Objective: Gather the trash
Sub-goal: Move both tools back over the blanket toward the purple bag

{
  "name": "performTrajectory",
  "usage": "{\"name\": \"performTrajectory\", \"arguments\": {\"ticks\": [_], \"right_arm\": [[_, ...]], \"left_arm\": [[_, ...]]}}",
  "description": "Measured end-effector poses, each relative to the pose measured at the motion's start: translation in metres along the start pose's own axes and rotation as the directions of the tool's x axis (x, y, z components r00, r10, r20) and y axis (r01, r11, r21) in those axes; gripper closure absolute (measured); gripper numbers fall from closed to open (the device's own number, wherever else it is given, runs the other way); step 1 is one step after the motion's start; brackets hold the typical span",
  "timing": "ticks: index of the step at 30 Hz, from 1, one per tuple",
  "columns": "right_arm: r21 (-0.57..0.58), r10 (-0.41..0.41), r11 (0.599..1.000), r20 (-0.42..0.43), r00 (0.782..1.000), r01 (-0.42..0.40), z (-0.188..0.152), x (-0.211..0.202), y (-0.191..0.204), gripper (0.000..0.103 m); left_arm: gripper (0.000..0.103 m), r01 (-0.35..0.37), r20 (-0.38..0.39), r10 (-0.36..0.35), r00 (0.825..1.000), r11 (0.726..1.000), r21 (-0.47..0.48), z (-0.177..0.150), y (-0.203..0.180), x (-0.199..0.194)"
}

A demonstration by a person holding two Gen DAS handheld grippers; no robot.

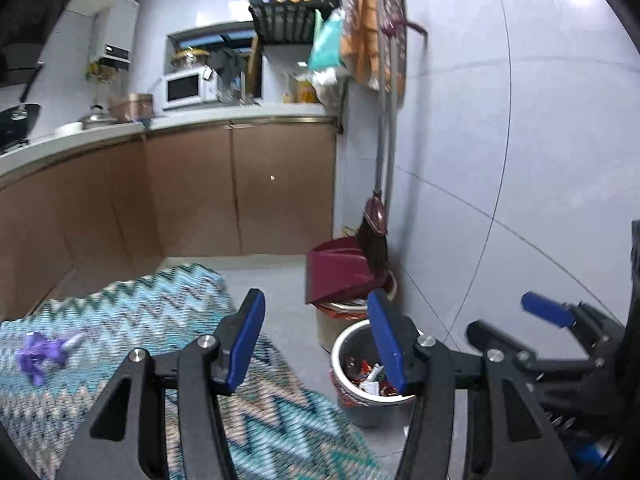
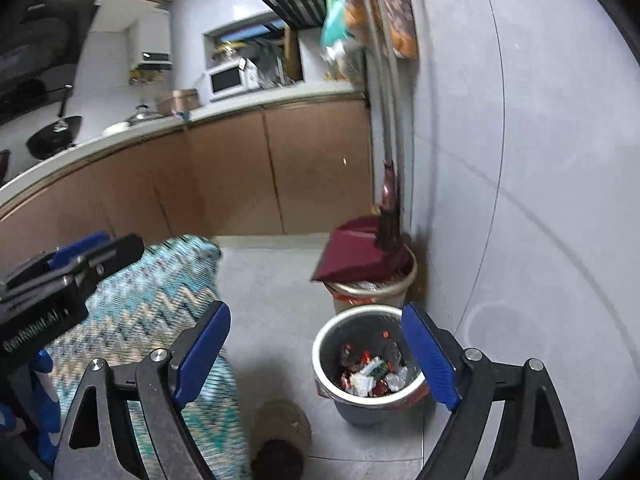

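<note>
Both tools gape empty — right tool above the trash bin.

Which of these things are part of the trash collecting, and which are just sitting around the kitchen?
Part of the job: purple wrapper on the rug, gray bin holding wrappers.

Just lying about: rug, broom, dustpan, microwave, pan.
</note>
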State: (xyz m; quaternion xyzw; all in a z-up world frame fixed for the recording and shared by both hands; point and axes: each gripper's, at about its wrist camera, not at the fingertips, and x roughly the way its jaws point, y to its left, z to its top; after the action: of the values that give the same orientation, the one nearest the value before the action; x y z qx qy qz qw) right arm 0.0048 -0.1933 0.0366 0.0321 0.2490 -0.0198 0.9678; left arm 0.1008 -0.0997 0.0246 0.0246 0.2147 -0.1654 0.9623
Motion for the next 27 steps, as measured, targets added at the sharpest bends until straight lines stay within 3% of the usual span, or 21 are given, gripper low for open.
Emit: {"name": "performTrajectory", "arguments": {"ticks": [7,9,16,27], "right_arm": [[-0.063,0.053,0.997,0.058,0.997,-0.05,0.008,-0.048,0.036,0.014],[-0.08,0.072,0.995,0.068,0.995,-0.066,0.007,-0.06,0.044,0.014],[-0.141,0.123,0.984,0.089,0.988,-0.11,0.006,-0.089,0.074,0.013],[-0.205,0.197,0.963,0.104,0.975,-0.173,0.003,-0.115,0.116,0.013]], "left_arm": [[0.043,-0.074,0.076,0.076,0.994,0.997,-0.033,0.0,0.03,-0.072],[0.036,-0.096,0.094,0.101,0.99,0.994,-0.047,-0.003,0.038,-0.092],[0.033,-0.151,0.139,0.158,0.978,0.987,-0.063,-0.016,0.052,-0.141],[0.027,-0.226,0.185,0.244,0.952,0.967,-0.114,-0.028,0.081,-0.181]]}}
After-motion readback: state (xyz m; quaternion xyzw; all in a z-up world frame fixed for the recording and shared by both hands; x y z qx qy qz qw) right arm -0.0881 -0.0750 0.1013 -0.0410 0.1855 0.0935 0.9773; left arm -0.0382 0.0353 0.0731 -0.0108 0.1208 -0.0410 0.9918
